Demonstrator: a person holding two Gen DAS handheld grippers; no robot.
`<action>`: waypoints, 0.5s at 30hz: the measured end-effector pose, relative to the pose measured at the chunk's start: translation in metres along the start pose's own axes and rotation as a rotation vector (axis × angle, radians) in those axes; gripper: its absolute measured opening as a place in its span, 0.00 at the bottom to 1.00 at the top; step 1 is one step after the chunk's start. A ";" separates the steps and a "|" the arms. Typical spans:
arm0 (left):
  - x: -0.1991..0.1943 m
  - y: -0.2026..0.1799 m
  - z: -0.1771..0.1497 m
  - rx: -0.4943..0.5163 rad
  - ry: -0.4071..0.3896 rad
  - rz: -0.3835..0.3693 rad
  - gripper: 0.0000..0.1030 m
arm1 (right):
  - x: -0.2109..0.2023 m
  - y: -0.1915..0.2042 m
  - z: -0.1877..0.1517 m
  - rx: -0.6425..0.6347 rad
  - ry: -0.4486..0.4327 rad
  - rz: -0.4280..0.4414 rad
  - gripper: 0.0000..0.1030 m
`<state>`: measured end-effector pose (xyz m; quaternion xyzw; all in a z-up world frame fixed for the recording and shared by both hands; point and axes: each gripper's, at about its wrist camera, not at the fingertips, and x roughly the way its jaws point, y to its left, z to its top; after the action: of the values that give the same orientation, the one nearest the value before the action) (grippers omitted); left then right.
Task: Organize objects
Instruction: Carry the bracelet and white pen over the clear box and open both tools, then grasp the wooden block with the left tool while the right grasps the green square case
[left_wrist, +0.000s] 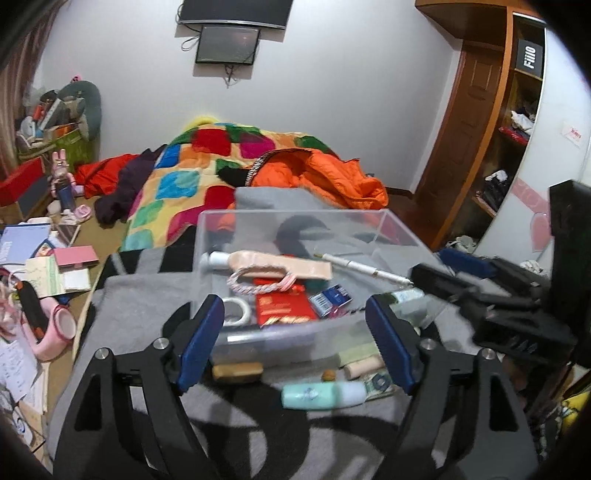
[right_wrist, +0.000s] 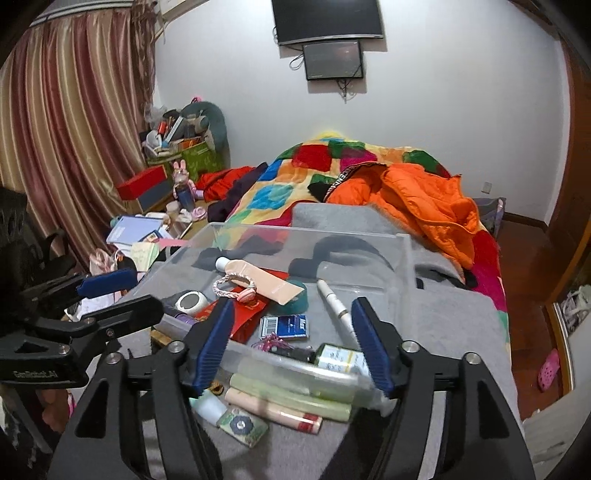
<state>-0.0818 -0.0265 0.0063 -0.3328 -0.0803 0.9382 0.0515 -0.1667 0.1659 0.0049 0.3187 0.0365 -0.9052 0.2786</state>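
Observation:
A clear plastic box (left_wrist: 391, 229) (right_wrist: 404, 254) sits on a grey blanket on the bed. It holds a peach tube (left_wrist: 273, 264) (right_wrist: 258, 278), a pink braided band (right_wrist: 231, 286), a red packet (left_wrist: 282, 308), a blue card pack (right_wrist: 284, 326), a white pen (left_wrist: 364, 271) (right_wrist: 334, 301) and a tape roll (left_wrist: 236, 310). In front of the box lie a mint tube (left_wrist: 325, 394), a pink tube (right_wrist: 273, 410) and a green tube (right_wrist: 291, 397). My left gripper (left_wrist: 295, 345) is open and empty over the box's near edge. My right gripper (right_wrist: 295, 345) is open and empty over the same edge.
A patchwork quilt (left_wrist: 177, 184) and an orange jacket (right_wrist: 424, 199) lie beyond the box. A cluttered side table with papers (left_wrist: 40, 273) is at the left. A wooden wardrobe (left_wrist: 480, 140) stands at the right. Curtains (right_wrist: 74, 129) hang at the left.

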 end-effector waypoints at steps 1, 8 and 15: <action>-0.001 0.002 -0.004 -0.002 0.004 0.006 0.79 | -0.003 -0.001 -0.001 0.008 -0.004 -0.005 0.66; 0.005 0.012 -0.034 -0.020 0.069 0.049 0.84 | -0.016 -0.005 -0.019 0.050 0.013 -0.013 0.66; 0.021 0.025 -0.058 -0.051 0.140 0.099 0.84 | -0.011 -0.005 -0.043 0.065 0.080 0.000 0.66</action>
<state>-0.0627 -0.0415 -0.0558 -0.4024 -0.0840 0.9116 0.0022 -0.1382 0.1864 -0.0234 0.3636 0.0181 -0.8925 0.2663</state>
